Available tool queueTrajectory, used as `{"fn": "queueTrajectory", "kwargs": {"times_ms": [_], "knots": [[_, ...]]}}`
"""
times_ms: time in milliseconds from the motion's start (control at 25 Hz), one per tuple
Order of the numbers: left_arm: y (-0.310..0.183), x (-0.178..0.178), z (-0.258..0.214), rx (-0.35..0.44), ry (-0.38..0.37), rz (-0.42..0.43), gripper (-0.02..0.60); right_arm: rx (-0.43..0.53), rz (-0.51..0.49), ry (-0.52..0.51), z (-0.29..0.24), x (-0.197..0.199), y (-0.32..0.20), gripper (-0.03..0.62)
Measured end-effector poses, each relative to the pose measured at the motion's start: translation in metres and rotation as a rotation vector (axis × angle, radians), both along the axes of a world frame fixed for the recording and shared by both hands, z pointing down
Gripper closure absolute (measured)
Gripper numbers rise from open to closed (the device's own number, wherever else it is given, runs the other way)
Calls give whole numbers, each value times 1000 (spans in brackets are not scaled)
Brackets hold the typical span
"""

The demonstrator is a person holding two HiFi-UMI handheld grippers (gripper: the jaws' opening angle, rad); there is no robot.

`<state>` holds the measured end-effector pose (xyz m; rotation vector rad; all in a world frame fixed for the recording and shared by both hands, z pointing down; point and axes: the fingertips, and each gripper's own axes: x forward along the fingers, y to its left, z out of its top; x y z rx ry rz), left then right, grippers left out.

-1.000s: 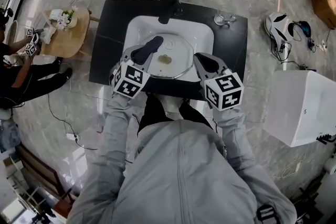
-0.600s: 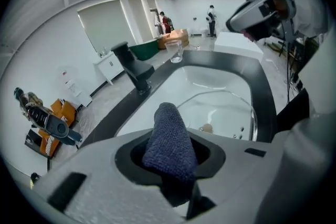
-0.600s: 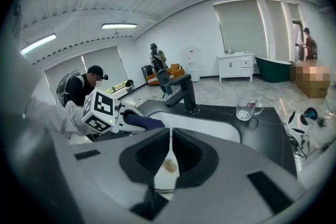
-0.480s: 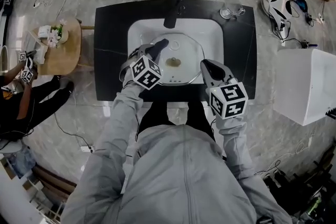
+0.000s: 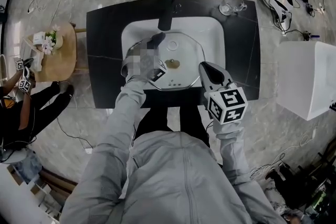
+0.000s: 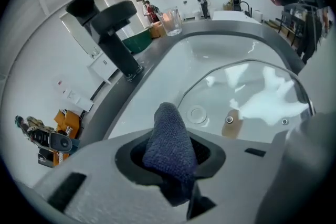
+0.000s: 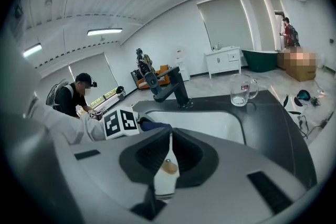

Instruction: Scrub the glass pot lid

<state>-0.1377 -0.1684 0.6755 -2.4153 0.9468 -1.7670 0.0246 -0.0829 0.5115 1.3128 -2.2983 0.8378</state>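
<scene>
Scrubbing at the sink, frame centre.
The lid (image 5: 185, 45) lies in the sink (image 5: 208, 29); left tongs (image 5: 156, 39) pinch a dark blue cloth (image 6: 170, 139) at its upper left, further in than a second ago, right tongs (image 5: 203, 66) grip its lower-right rim (red label on the mug (image 7: 241, 89) too small to read).

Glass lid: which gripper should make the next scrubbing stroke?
Left. The left gripper is shut on the blue cloth, poised over the glass lid in the sink. The right gripper is clamped on the lid's rim, so it seems best used for steadying.
</scene>
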Motion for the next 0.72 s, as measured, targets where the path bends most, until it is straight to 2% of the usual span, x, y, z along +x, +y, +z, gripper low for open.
{"fn": "queueTrajectory", "kwargs": {"times_ms": [200, 320, 440, 600, 720], "knots": [[-7, -3, 22, -2, -97, 55, 472, -22, 4, -10, 13, 1, -4, 559], [-6, -6, 41, -42, -121, 57, 472, -25, -19, -6, 18, -1, -6, 559], [-5, -2, 56, -92, -97, 33, 472, -31, -24, -4, 23, 4, -9, 559], [-1, 14, 71, -170, -17, -18, 472, -47, 21, -17, 28, 18, -13, 559], [3, 23, 86, -204, 2, -37, 472, -60, 41, -30, 30, 25, -13, 559]]}}
